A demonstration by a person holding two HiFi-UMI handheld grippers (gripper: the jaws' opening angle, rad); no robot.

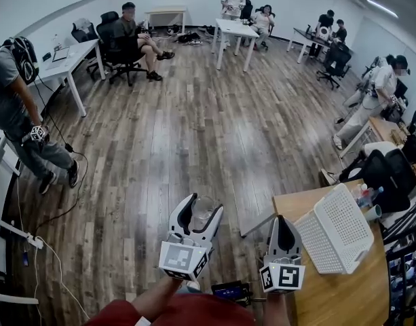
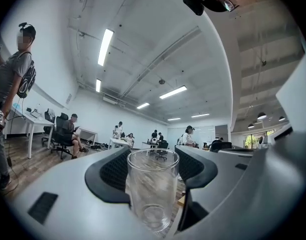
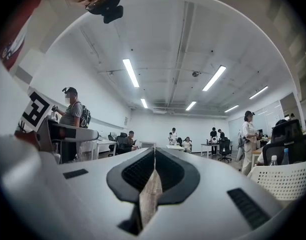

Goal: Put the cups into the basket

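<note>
The left gripper (image 1: 202, 207) hides the base of the glass cup (image 1: 201, 214) in the head view. The white basket (image 3: 286, 180) runs off the right gripper view's right edge.

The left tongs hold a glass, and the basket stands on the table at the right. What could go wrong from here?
1. The left tongs grip the clear glass by its smooth sides, out over the wooden floor and not over the table; a slip would probably break it.
2. The white basket seems to sit near the table's edge, so a bump while lowering the glass might push it off.
</note>
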